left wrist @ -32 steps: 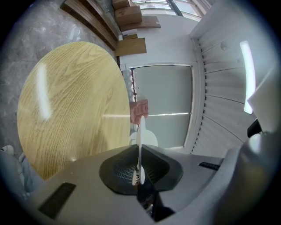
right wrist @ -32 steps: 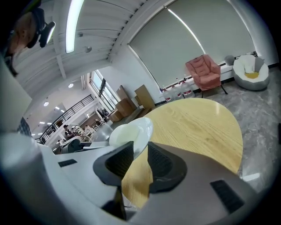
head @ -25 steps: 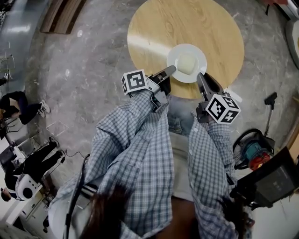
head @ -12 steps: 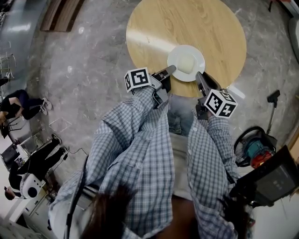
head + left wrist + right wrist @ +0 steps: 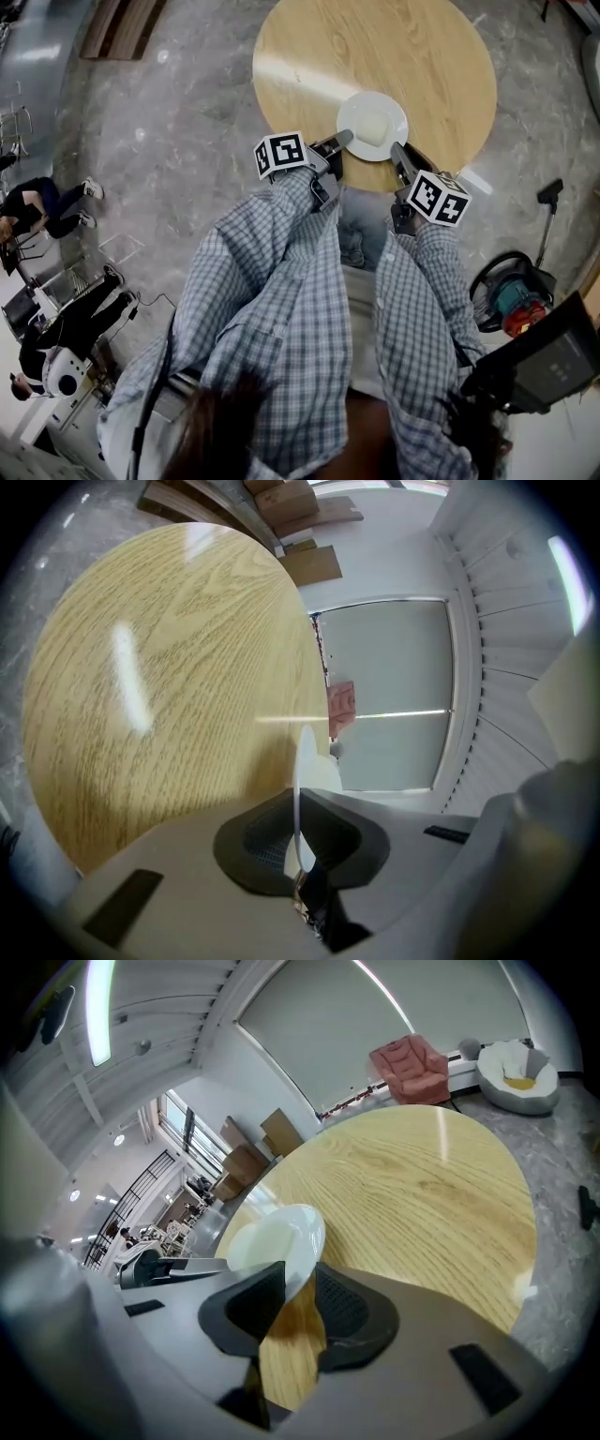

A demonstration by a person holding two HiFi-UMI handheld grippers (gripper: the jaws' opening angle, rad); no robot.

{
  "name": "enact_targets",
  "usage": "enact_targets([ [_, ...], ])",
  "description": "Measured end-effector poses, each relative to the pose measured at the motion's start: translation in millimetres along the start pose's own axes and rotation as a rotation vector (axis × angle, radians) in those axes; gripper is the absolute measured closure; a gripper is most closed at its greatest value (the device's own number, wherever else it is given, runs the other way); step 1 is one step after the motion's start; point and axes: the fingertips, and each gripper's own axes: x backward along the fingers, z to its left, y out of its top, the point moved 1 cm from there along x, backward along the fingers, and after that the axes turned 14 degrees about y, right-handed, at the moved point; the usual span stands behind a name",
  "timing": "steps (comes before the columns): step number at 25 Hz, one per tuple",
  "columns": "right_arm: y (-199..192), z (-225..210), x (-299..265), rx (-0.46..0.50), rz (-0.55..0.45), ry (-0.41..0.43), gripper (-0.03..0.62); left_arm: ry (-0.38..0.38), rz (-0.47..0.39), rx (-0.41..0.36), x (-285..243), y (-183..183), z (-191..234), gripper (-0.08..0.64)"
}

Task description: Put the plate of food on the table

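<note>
Worktop (image 5: pixel 375 47): round, pale wood, grey floor (image 5: pixel 187 112) around.
Left gripper (image 5: pixel 339 141): pinching the plate (image 5: pixel 349 120), left rim.
Right gripper (image 5: pixel 397 150): pinching its right rim.
Plate: white, over worktop's near edge.
Food (image 5: pixel 373 125): pale lump, centred.

I saw the plate (image 5: pixel 372 127) over the near part of the table (image 5: pixel 375 56), the food (image 5: pixel 373 123) at its middle. My left gripper (image 5: pixel 341 142) pinched its left rim, my right gripper (image 5: pixel 397 150) its right rim.
</note>
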Motion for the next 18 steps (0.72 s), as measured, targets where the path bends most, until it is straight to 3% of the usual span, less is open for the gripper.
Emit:
enact_targets([
  [18,-15,-13,-9,0.026,0.077,-0.070,0.489,0.066,0.020,-0.032,-6,-4,11,0.541],
])
